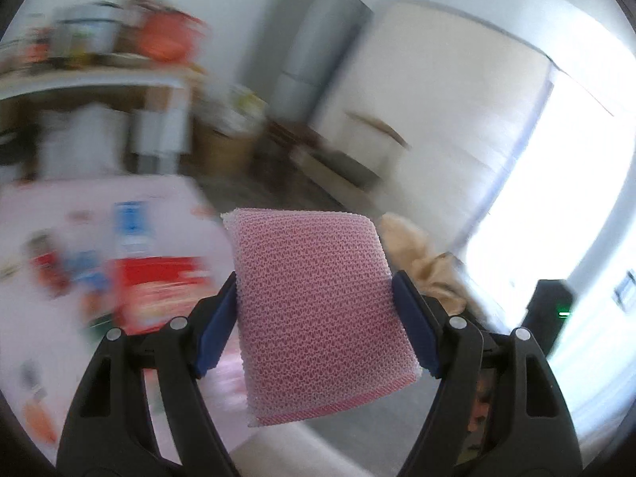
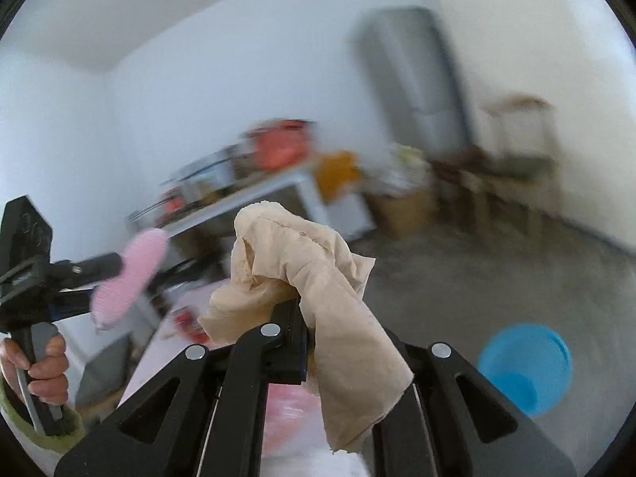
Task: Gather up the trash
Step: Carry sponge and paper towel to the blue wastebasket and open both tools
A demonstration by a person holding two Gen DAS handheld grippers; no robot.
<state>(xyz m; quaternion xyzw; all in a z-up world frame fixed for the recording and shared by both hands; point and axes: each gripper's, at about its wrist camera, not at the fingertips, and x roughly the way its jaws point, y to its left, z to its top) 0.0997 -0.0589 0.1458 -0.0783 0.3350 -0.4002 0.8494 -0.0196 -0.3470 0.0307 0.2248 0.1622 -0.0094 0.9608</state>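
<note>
My left gripper (image 1: 314,306) is shut on a pink mesh sponge (image 1: 318,310), its blue pads pressing both side edges, held up in the air. The right wrist view catches that left gripper (image 2: 107,270) from the side with the pink sponge (image 2: 127,278) in it, a hand (image 2: 43,369) on its handle. My right gripper (image 2: 306,310) is shut on a crumpled beige paper towel (image 2: 318,286) that drapes over its fingers. The beige paper towel (image 1: 421,258) also peeks out right of the sponge in the left wrist view.
A pink table (image 1: 99,198) with blurred red and blue packages lies below left. A blue bucket (image 2: 524,365) stands on the grey floor at right. A cluttered shelf (image 2: 238,194), a grey fridge (image 2: 413,75), a cardboard box (image 2: 405,202) and a wooden chair (image 2: 512,151) line the far wall.
</note>
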